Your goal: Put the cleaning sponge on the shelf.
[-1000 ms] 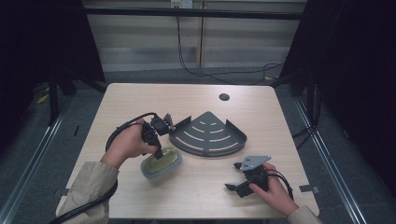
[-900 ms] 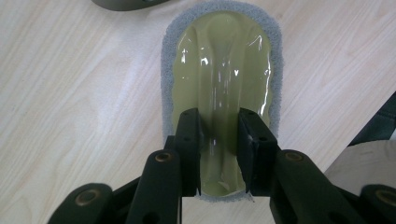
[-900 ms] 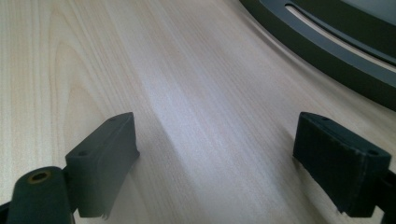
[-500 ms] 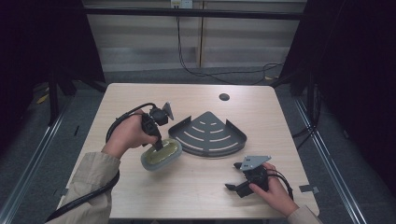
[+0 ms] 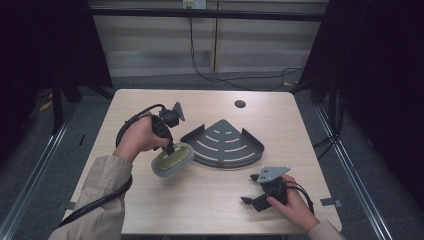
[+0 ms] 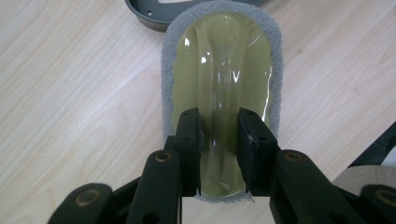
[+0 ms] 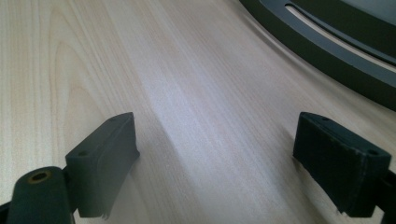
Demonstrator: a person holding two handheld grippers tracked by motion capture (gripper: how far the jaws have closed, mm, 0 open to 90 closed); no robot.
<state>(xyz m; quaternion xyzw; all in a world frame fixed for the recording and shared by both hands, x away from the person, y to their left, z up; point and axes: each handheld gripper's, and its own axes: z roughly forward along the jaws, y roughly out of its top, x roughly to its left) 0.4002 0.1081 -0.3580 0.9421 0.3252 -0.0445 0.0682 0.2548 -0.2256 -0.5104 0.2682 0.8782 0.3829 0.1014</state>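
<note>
An oval sponge (image 5: 175, 161) with a glossy yellow-green face and a grey foam rim hangs tilted just above the table, left of the tray. My left gripper (image 5: 171, 149) is shut on it. In the left gripper view the two black jaws pinch the near end of the sponge (image 6: 224, 70), and the left gripper (image 6: 219, 128) presses a crease into its face. My right gripper (image 5: 250, 196) rests low at the table's front right, held by a hand. Its jaws stand wide apart, and the right gripper (image 7: 215, 154) has bare wood between them.
A dark grey fan-shaped slotted tray (image 5: 225, 145) lies mid-table, with its rim (image 6: 154, 14) just beyond the sponge and its curved edge (image 7: 336, 42) ahead of the right jaws. A small black round spot (image 5: 240, 104) sits near the far edge. A cable trails from each gripper.
The left hand has raised the sponge off the table and carried it slightly left and back, tilting it. The right hand and its gripper have stayed put.
</note>
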